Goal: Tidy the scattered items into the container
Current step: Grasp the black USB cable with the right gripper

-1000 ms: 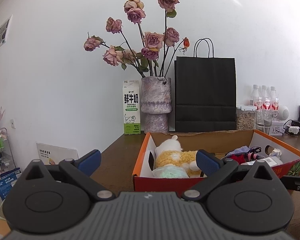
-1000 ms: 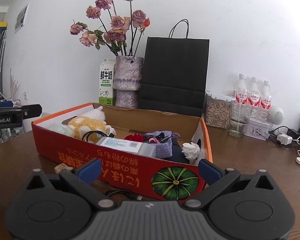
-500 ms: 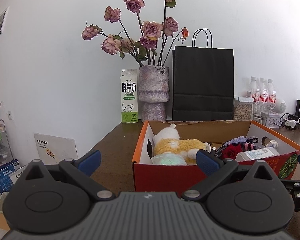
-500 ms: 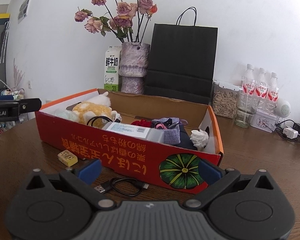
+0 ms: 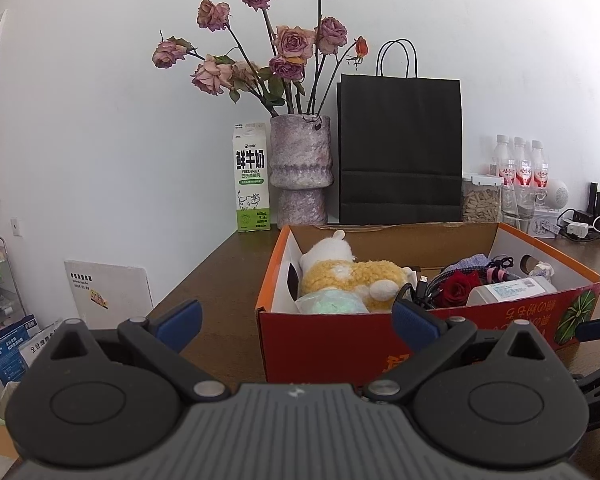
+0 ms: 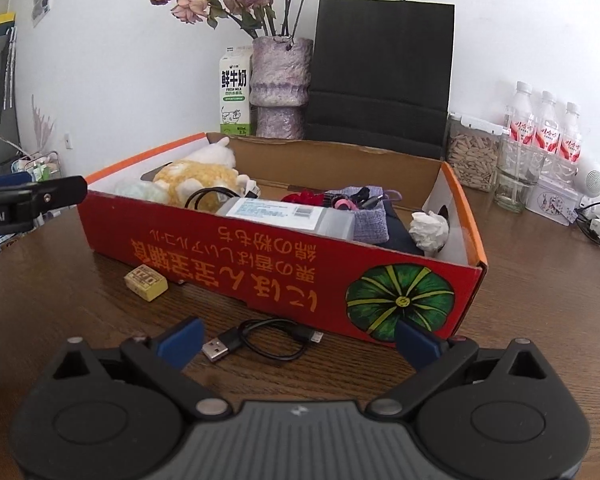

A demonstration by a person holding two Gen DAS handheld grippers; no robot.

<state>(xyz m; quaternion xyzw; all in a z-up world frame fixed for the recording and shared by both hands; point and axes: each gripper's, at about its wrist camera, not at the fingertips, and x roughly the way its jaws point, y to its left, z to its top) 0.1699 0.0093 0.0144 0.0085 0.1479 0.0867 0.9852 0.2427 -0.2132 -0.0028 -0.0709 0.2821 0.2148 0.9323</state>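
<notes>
Lying on the surface point(image 6: 540, 280), a black USB cable point(image 6: 260, 340) and yellow block point(image 6: 146, 282) wait at 12 and 10 o'clock of the released, empty right claw point(image 6: 298, 340), before the red box point(image 6: 260, 276); left claw point(image 5: 296, 322) released too.

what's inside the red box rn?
Red box holds a plush toy, a white labelled case, a purple knit pouch, crumpled tissue and a red rose. Anything beneath them is hidden.

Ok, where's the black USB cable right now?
In the right wrist view, the USB cable lies coiled on the wooden table, outside the red box, just ahead of the open right gripper, with the small yellow block to its left.
</notes>
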